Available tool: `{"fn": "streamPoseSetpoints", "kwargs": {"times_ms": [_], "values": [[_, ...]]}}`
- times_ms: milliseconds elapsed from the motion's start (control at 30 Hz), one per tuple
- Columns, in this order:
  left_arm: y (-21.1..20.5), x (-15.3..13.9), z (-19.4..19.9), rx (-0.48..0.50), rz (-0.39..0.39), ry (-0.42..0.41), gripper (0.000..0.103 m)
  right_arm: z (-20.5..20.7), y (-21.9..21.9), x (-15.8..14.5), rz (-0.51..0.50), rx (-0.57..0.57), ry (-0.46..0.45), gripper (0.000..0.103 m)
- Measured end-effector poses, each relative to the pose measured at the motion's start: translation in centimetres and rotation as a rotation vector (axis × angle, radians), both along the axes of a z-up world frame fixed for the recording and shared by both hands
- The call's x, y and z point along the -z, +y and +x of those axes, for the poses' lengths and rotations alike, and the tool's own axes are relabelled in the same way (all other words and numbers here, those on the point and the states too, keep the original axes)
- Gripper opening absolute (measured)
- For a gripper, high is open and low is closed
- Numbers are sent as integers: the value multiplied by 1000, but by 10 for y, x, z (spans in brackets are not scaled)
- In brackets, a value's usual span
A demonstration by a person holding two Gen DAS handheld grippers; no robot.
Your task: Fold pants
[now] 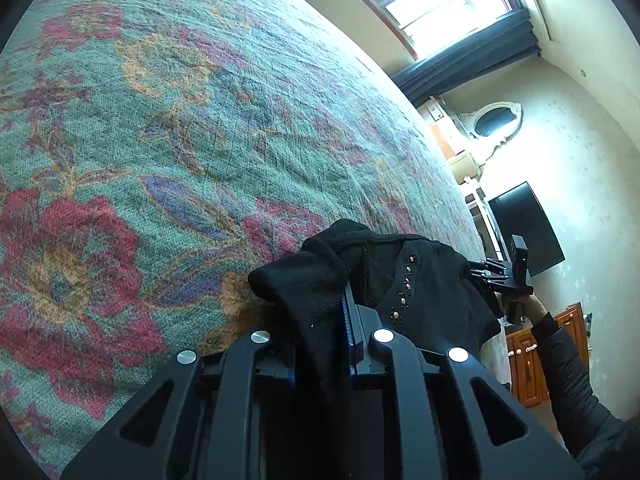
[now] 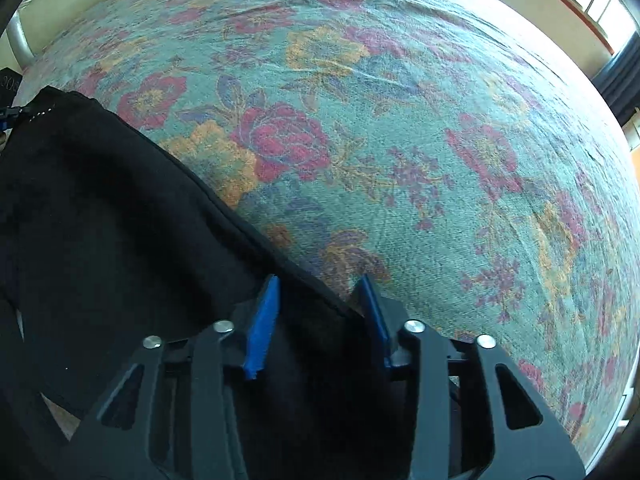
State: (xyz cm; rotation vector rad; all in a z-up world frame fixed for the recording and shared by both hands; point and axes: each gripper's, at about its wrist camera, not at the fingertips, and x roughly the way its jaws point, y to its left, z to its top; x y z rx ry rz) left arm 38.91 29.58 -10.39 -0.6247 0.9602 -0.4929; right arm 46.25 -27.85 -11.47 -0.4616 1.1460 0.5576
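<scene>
A floral bedspread [image 1: 168, 128] fills the left and middle of both views, flat and bare past the cloth. The left gripper [image 1: 346, 320] has its jaws nearly closed, pinching a bunched fold of the black pants [image 1: 400, 280], beaded trim showing. Right of it, beyond the bed's edge, stand a window [image 1: 432, 0], oval mirror [image 1: 490, 122] and dark screen [image 1: 528, 228]. The right gripper [image 2: 320, 312] straddles the pants' hem with a gap between its jaws; pad contact is hidden. Its lower body is cut off.
</scene>
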Motion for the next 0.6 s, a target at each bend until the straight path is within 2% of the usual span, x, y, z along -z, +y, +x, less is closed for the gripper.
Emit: {"fn": "streamPoseSetpoints", "kwargs": {"times_ms": [33,67,167,300,433,600], "values": [[-2,-3,2,1,16,0,20,-4,4,-2,-8,-17,-5,11],[-5,-6,2,3,34,-3,22,-10,9,-4,-39,-29,-31,10],[-10,-13,8,8,90,-15,23,-30,18,-18,-105,-41,-162,8],[-9,-17,5,-21,88,-20,20,-63,3,-58,-34,21,-340,8],[-6,-41,-11,-43,35,-115,19,-119,-7,-92,-4,26,-487,8],[1,-78,-50,-61,-72,-224,19,-202,-21,-122,16,52,-605,8]]}}
